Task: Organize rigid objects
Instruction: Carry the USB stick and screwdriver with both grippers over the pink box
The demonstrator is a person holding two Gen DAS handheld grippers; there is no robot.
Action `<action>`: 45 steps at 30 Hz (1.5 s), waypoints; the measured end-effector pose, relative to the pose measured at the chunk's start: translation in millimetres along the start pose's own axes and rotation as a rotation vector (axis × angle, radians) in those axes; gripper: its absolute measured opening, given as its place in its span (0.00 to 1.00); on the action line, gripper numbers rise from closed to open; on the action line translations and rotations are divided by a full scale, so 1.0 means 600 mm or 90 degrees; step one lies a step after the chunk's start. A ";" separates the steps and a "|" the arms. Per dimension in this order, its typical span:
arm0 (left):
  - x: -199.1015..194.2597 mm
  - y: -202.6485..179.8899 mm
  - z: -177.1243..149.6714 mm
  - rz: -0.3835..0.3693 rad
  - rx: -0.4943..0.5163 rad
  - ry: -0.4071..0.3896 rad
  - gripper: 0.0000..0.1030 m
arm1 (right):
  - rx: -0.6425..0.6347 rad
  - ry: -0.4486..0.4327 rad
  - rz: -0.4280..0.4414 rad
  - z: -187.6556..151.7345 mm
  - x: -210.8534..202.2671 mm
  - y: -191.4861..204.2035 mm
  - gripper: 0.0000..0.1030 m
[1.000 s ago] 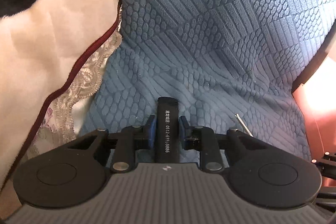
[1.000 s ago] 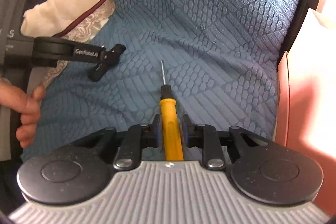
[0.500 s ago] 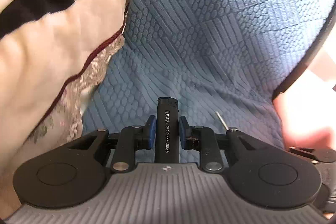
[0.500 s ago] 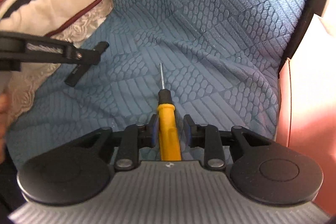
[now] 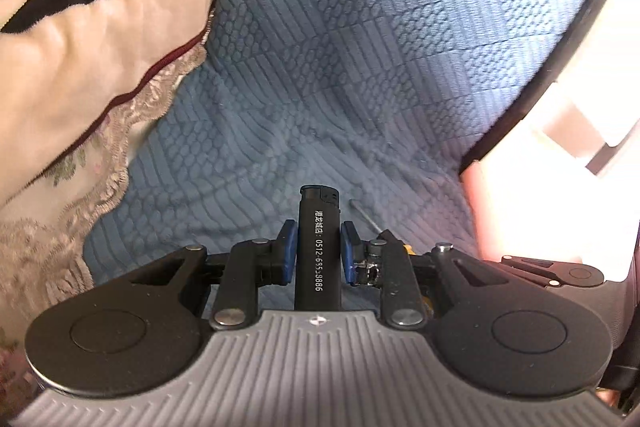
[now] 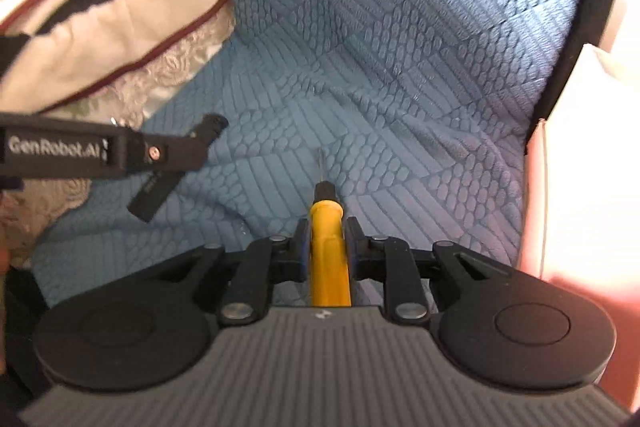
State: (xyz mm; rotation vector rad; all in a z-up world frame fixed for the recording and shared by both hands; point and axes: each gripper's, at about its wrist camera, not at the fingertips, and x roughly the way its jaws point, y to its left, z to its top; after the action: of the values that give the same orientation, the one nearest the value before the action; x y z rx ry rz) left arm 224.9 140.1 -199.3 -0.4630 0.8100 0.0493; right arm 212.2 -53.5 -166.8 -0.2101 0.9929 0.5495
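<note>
Two tools are held, one per gripper. From the left wrist view, the left gripper [image 5: 318, 247] has its blue-padded fingers [image 5: 289, 247] closed on one black lighter [image 5: 318, 251] — a slim, straight-sided body with a dark cap, standing out past the fingertips above the blue textured cover [image 5: 360, 47]. White print runs along it: some small characters too fine to read, then digits that look like "0512-695" and "8886". Just right of it a thin metal shaft and a bit of yellow show: the screwdriver [image 5: 362, 213]. One striped blanket [image 5: 100, 27] with lace trim lies at the left

From the right wrist view, the right gripper [image 6: 326, 239] has just been closing and now clamps one screwdriver [image 6: 328, 247] by its yellow handle — black collar, thin steel shaft pointing ahead over the cover. At the left, the left gripper's side reads "GenRobot.AI", the lighter [image 6: 152, 193] hanging from it
</note>
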 end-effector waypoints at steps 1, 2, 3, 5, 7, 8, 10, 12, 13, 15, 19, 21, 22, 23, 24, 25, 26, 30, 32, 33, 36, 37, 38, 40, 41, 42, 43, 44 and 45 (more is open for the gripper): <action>-0.004 -0.003 -0.002 -0.005 0.000 -0.002 0.26 | 0.001 -0.003 -0.003 0.000 -0.007 0.000 0.21; -0.008 -0.005 -0.005 -0.010 -0.001 -0.003 0.26 | 0.005 -0.006 -0.006 0.001 -0.013 -0.001 0.21; -0.013 -0.006 -0.007 -0.012 -0.004 -0.008 0.26 | 0.009 -0.009 -0.006 0.001 -0.020 -0.002 0.21; -0.022 -0.011 -0.011 -0.021 -0.003 -0.012 0.26 | 0.019 -0.014 -0.007 0.001 -0.035 -0.004 0.21; -0.031 -0.013 -0.014 -0.027 -0.005 -0.017 0.26 | 0.030 -0.019 -0.010 -0.001 -0.050 -0.007 0.21; -0.036 -0.015 -0.016 -0.031 -0.007 -0.017 0.26 | 0.037 -0.020 -0.015 -0.004 -0.057 -0.009 0.21; -0.045 -0.017 -0.023 -0.040 -0.013 -0.018 0.26 | 0.050 -0.018 -0.022 -0.014 -0.069 -0.010 0.21; -0.054 -0.020 -0.030 -0.046 -0.021 -0.016 0.26 | 0.061 -0.017 -0.024 -0.021 -0.080 -0.008 0.21; -0.058 -0.022 -0.035 -0.050 -0.022 -0.016 0.26 | 0.063 -0.019 -0.026 -0.022 -0.085 -0.006 0.21; -0.066 -0.027 -0.043 -0.057 -0.024 -0.015 0.26 | 0.065 -0.023 -0.028 -0.024 -0.097 -0.002 0.21; -0.084 -0.037 -0.057 -0.074 -0.029 -0.013 0.26 | 0.086 -0.032 -0.027 -0.031 -0.124 0.003 0.21; -0.091 -0.039 -0.054 -0.090 -0.037 -0.013 0.26 | 0.105 -0.036 -0.021 -0.036 -0.140 0.000 0.21; -0.096 -0.043 -0.050 -0.095 -0.034 -0.015 0.26 | 0.112 -0.040 -0.021 -0.039 -0.149 -0.002 0.21; -0.101 -0.050 -0.047 -0.098 -0.025 -0.018 0.26 | 0.115 -0.043 -0.023 -0.040 -0.156 -0.002 0.21; -0.106 -0.057 -0.044 -0.098 -0.017 -0.023 0.26 | 0.116 -0.047 -0.025 -0.041 -0.163 -0.002 0.21; -0.110 -0.064 -0.041 -0.100 -0.011 -0.027 0.26 | 0.118 -0.050 -0.026 -0.041 -0.171 -0.005 0.21; -0.114 -0.071 -0.040 -0.105 -0.008 -0.029 0.26 | 0.120 -0.053 -0.027 -0.040 -0.179 -0.008 0.21; -0.134 -0.097 -0.034 -0.119 -0.010 -0.040 0.26 | 0.119 -0.073 -0.036 -0.031 -0.219 -0.021 0.21; -0.144 -0.114 -0.029 -0.129 -0.010 -0.044 0.26 | 0.116 -0.087 -0.040 -0.021 -0.240 -0.028 0.21; -0.150 -0.123 -0.025 -0.132 -0.008 -0.049 0.26 | 0.115 -0.094 -0.042 -0.017 -0.253 -0.032 0.21; -0.173 -0.155 -0.009 -0.144 -0.005 -0.070 0.26 | 0.115 -0.116 -0.046 -0.002 -0.289 -0.045 0.21; -0.180 -0.167 -0.003 -0.149 0.000 -0.076 0.26 | 0.114 -0.123 -0.048 0.004 -0.301 -0.050 0.21; -0.186 -0.181 0.003 -0.152 0.008 -0.081 0.26 | 0.113 -0.131 -0.050 0.010 -0.312 -0.055 0.21; -0.198 -0.210 0.014 -0.156 0.021 -0.089 0.26 | 0.113 -0.145 -0.053 0.020 -0.333 -0.065 0.21; -0.202 -0.223 0.019 -0.160 0.027 -0.090 0.26 | 0.115 -0.151 -0.054 0.026 -0.343 -0.071 0.21; -0.206 -0.236 0.024 -0.163 0.032 -0.092 0.26 | 0.115 -0.156 -0.054 0.029 -0.352 -0.077 0.21; -0.209 -0.250 0.027 -0.166 0.037 -0.093 0.26 | 0.116 -0.160 -0.055 0.033 -0.362 -0.083 0.21; -0.210 -0.262 0.031 -0.167 0.040 -0.093 0.26 | 0.116 -0.165 -0.056 0.038 -0.371 -0.090 0.21; -0.211 -0.275 0.034 -0.169 0.042 -0.094 0.26 | 0.116 -0.170 -0.057 0.041 -0.380 -0.097 0.21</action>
State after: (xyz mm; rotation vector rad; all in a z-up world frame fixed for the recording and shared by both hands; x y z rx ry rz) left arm 187.0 17.1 -35.1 -0.4955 0.5990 -0.1874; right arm 164.4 -170.3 33.3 -0.0182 0.7647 0.3907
